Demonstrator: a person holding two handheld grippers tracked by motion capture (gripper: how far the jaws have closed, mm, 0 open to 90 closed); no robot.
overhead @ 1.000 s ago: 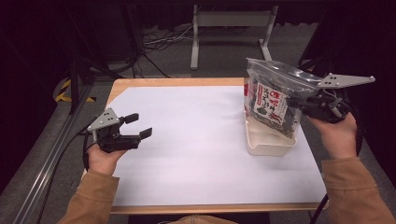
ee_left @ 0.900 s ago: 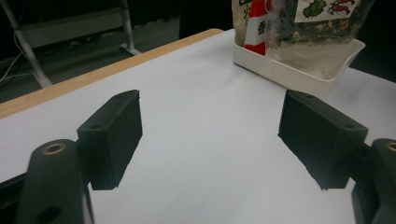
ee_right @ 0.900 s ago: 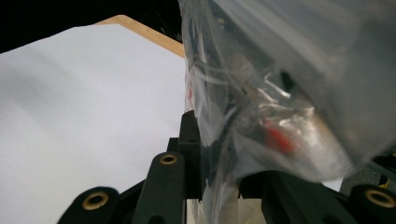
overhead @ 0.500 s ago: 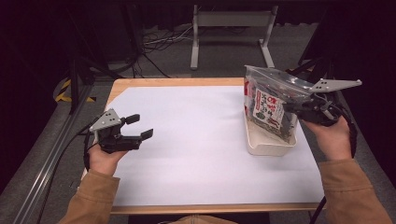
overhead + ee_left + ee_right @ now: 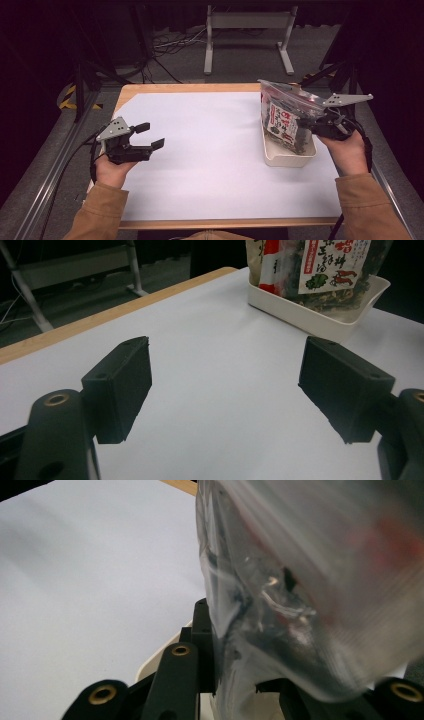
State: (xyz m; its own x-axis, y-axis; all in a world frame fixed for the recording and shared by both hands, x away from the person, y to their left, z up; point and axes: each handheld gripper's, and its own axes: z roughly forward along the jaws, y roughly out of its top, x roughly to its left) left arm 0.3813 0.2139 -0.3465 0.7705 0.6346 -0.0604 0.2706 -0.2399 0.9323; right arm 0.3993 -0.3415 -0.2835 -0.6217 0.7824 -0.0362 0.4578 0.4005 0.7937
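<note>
Right hand-held gripper, black with a grey three-cornered plate on top, sits at the right edge of the surface, a wooden-rimmed tabletop covered by a white sheet; its jaws pinch a clear plastic zip pouch with a red, white and black printed label and dark dried contents. Pouch stands roughly upright, tilted a little, its lower end inside a shallow white rectangular plastic tray that rests on the white sheet near the right side. In the right gripper view the crinkled clear film of the pouch runs down between the two black jaws, which press against it from both sides; a pale corner of the tray shows just behind the jaws. Left hand-held gripper, same build, held above the left part of the surface, well apart from tray and pouch; jaws spread wide with nothing between them. Left gripper view looks across bare white sheet toward the tray, with the pouch standing in it, label facing this side. Tan sleeves at both forearms; metal frame legs and cables on the floor beyond the far edge
</note>
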